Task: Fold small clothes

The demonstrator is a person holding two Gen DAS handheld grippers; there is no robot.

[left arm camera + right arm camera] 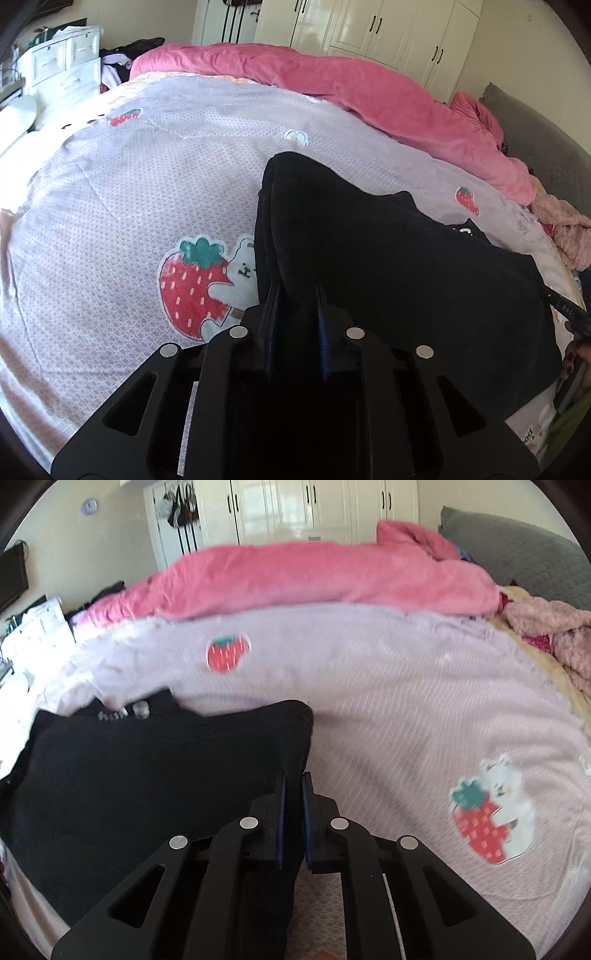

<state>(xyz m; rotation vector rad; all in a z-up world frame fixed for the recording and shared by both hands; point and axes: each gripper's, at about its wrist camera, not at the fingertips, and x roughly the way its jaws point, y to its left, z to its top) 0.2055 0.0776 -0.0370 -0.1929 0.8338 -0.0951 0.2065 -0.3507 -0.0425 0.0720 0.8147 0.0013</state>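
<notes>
I'm working over a bed whose lilac strawberry-print sheet [129, 192] fills most of both views, with a pink duvet [314, 579] bunched along its far side, white wardrobe doors [369, 26] behind that, and a grey headboard [517, 550] off to the right.

The black garment [388, 266] lies on the near part of the sheet, between my two grippers. From the left wrist view it spreads forward and to the right of the fingers; from the right wrist view it spreads forward and to the left. So its long axis runs roughly side to side between my hands, and each hand has one end of it. A paler printed patch shows at its far edge, too blurred to read.

The left gripper [295, 291] has black cloth bunched up between its blue-lined fingers [275, 314]; the fingers stand a little apart, but the fabric fills the gap, so I judge it clamped on a thick, layered edge of the garment. The right gripper [293, 779] has its fingers drawn much closer, pinching what looks like the garment's right-hand corner or edge, with cloth hanging below.

With both ends in hand, I judge the coming move turns on carrying the near edge forward, across the short axis, toward that far edge. Neither hand is clearly nearer, so they should travel together to keep the fold square.
</notes>
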